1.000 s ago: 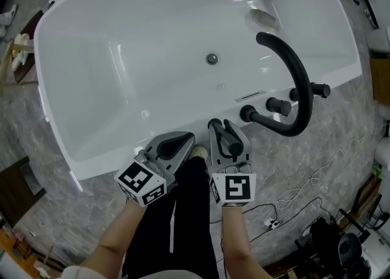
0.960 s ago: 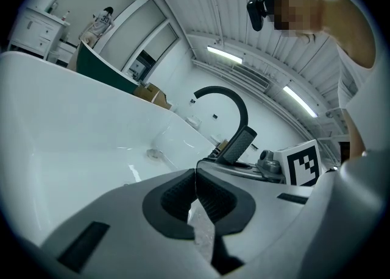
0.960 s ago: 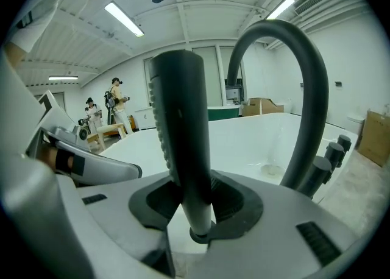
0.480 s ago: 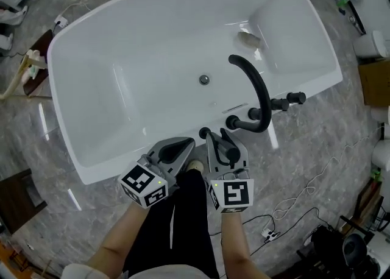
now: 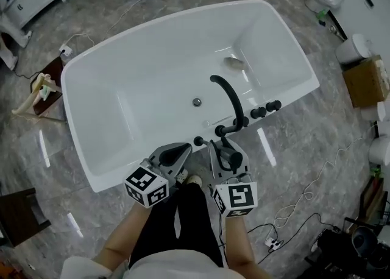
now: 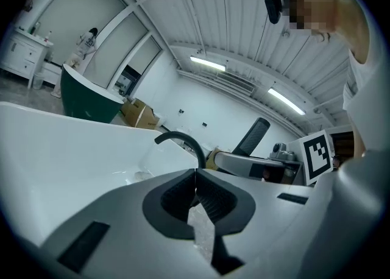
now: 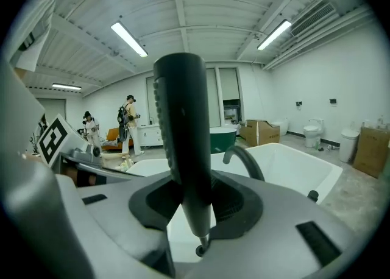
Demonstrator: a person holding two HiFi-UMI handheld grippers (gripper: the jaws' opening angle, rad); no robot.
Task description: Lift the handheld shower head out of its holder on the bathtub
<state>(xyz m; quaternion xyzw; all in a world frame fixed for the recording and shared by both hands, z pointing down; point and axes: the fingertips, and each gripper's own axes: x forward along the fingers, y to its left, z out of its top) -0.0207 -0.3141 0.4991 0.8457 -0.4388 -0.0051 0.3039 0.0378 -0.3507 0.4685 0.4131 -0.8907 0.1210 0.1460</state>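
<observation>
**Now out of the tub's rim: shower head stands in the right gripper**

Upright between the jaws of the right gripper (image 5: pixel 223 145), the black shower head (image 7: pixel 183 150) is clamped low on its handle, and its long body rises straight up past the gripper's camera. A grip that low probably leaves the whole length free to come out of a socket without tilting or catching. The jaws stand fairly wide, because the handle fills the gap between the ribbed pads.

Beside it, the left gripper (image 5: pixel 181 150) carries nothing. Its jaws are pressed together with no gap at the tips, and it hangs level with its partner, apparently kept out of the way while staying near enough to help.

Both grippers hover at the near side of the white bathtub (image 5: pixel 152 64), just in front of the person's legs. The curved black spout (image 5: pixel 228 92) and a row of black knobs (image 5: pixel 266 108) sit on the tub's edge a little beyond them. A small black fitting (image 5: pixel 197 141) on the rim, just beside the right gripper's tips, may be the empty holder, though it is too small to be sure.

With the head held clear of the rim, the lift looks essentially done. No hose shows in any view. A small connector shows at the foot of the handle, so any further pull would call for care in case something is attached there.
</observation>
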